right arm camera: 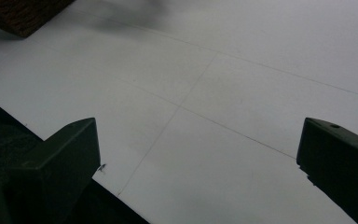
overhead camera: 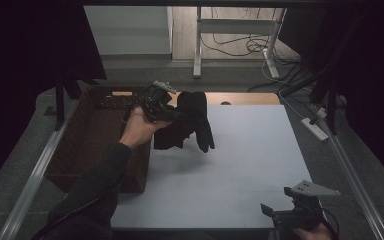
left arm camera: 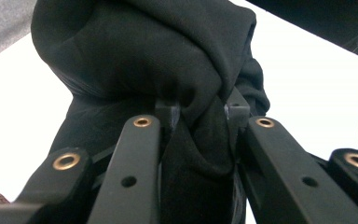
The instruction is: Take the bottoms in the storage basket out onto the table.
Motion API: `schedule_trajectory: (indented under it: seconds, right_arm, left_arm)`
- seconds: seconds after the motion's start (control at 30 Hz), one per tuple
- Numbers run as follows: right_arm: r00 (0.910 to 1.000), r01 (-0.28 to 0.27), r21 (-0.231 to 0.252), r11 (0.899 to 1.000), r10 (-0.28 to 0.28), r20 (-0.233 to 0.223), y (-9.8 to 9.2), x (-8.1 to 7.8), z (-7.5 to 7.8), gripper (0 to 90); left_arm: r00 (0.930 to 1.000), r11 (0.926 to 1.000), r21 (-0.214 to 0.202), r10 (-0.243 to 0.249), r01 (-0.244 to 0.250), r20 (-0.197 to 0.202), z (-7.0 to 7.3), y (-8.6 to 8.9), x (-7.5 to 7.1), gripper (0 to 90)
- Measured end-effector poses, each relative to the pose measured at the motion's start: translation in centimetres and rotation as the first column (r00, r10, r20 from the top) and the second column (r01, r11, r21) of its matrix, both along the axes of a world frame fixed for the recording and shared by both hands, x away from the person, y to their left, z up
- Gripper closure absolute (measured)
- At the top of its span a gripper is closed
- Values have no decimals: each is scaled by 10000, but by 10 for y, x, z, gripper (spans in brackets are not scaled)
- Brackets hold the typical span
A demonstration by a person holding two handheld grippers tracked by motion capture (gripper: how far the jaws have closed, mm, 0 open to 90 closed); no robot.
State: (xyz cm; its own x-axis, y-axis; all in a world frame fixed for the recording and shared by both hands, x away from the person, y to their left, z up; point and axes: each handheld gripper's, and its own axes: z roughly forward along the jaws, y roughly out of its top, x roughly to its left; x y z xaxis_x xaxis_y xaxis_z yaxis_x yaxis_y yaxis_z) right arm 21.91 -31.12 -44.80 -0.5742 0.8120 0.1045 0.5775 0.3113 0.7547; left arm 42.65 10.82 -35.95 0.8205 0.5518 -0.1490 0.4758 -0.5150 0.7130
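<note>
While the left hand-held gripper (overhead camera: 172, 114) is raised above the table (overhead camera: 240, 165), its jaws are clamped on a black garment (overhead camera: 190, 125), which hangs clear of the white surface near the table's far left corner. In the left gripper view, a fold of the garment (left arm camera: 168, 70) is pinched between the two jaw tips, with the rest of the cloth bunched above and around them (no gap remains between pad and fabric). The person's left hand (overhead camera: 139, 127) grasps the gripper body, and the dark sleeve (overhead camera: 97, 180) extends toward the bottom edge of the high view. A brown woven basket (overhead camera: 95, 140) stands just beside the table on its left side, below and to the left of the held garment. The right hand-held gripper (overhead camera: 280, 212) rests low at the near right corner of the table, well apart from the garment. In the right gripper view its jaws stand wide apart, with nothing between them but the bare white surface (right arm camera: 214, 93).
</note>
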Motion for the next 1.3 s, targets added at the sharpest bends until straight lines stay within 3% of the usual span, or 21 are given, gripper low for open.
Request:
schedule_trajectory:
  seconds: [0.53, 0.93, 1.3]
  right_arm:
    - [10000, -87, -28, 10000, 87, 8, 1, 0, 0, 0]
    - [10000, -88, -29, 10000, 88, -1, 1, 0, 0, 0]
    - [9999, -99, -29, 9999, 100, 10, 1, 0, 0, 0]
  left_arm:
    - [9990, 9986, 513, 142, -119, -435, -34, -22, 4, 740]
    - [9971, 9919, 1208, 478, -404, -587, -55, -41, 5, 734]
    - [9930, 9888, 1386, 695, -558, -959, -78, -53, 6, 724]
